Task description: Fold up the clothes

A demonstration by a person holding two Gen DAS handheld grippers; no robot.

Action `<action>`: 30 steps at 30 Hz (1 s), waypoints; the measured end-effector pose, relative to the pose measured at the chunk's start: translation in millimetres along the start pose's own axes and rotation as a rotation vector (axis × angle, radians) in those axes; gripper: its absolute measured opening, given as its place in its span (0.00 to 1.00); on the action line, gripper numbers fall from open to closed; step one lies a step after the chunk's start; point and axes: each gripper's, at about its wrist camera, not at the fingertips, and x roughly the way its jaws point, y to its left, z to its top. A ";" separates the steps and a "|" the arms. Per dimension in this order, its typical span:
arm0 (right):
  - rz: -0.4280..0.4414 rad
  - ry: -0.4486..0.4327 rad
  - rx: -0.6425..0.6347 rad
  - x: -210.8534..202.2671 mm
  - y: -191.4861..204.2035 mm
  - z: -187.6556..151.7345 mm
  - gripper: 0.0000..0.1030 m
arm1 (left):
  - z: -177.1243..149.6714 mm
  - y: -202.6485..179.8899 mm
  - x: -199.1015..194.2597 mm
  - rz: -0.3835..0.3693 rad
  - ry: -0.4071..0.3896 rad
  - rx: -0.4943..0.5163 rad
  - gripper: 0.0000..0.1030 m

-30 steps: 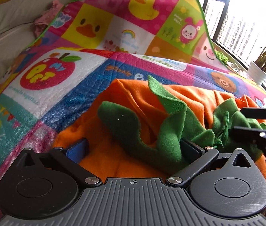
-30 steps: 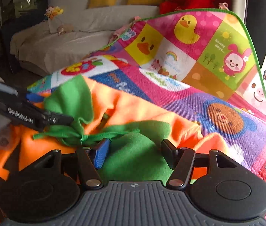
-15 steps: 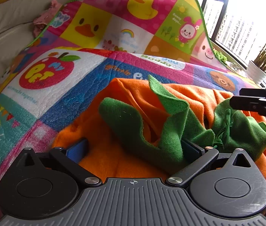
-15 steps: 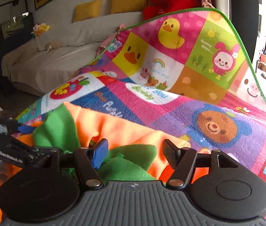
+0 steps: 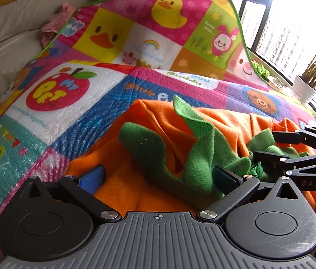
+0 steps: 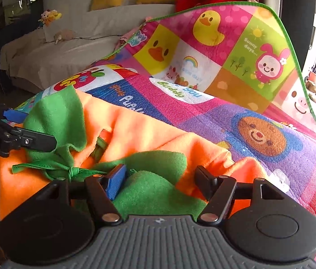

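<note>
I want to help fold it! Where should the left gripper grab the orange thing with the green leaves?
Probably the orange fleece edge between the open left gripper fingers, coming in low along the play mat. That edge lies flat and single; the green collar is bunched and knotted.

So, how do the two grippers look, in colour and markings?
Both are black, with a ribbed grey body and round black discs. The left gripper and the right gripper each have one blue pad and one black. White lettering marks their sides.
</note>
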 end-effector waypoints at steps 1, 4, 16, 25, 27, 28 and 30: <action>-0.002 0.001 -0.002 -0.4 0.5 0.2 0.66 | 1.4 -0.1 -2.3 -0.002 -0.010 0.000 1.00; -0.006 0.002 -0.009 -1.6 1.9 0.8 0.66 | 5.2 -0.6 -3.7 0.011 -0.022 0.014 1.00; 0.072 -0.038 0.238 -23.9 -47.1 28.6 0.66 | -3.9 1.6 13.0 0.035 0.028 0.030 1.00; -0.016 -0.052 0.243 -7.3 -68.0 48.4 0.52 | -3.8 3.9 13.3 0.024 0.038 0.036 1.00; -0.008 -0.054 0.172 -9.2 -59.9 55.4 0.51 | -4.1 3.6 14.1 0.023 0.040 0.036 1.00; 0.001 -0.048 0.158 -9.7 -59.0 57.1 0.51 | -4.3 4.0 13.6 0.021 0.040 0.037 1.00; 0.018 -0.036 0.133 -10.6 -58.0 60.3 0.51 | -4.6 5.8 12.0 0.013 0.044 0.035 1.00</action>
